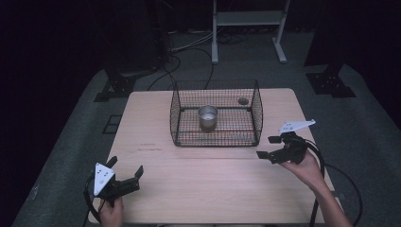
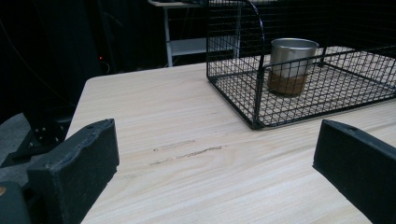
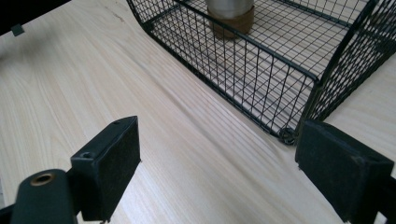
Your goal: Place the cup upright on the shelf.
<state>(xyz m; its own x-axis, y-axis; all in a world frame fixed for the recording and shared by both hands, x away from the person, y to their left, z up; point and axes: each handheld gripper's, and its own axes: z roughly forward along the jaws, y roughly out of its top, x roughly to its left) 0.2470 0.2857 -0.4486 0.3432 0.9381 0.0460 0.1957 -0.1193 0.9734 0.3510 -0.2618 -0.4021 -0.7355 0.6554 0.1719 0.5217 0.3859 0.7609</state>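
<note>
Left gripper (image 1: 126,171) gapes empty; right gripper (image 1: 268,147) likewise.

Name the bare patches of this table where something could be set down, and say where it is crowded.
Bare wood lies between the wire basket and the near table edge, between both tongs, and in strips left and right of the basket. The basket floor is crowded around the metal cup.

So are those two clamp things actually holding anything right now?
No. The left hand-held gripper and the right hand-held gripper both have open jaws over bare table; the metal cup sits untouched in the wire basket.
</note>
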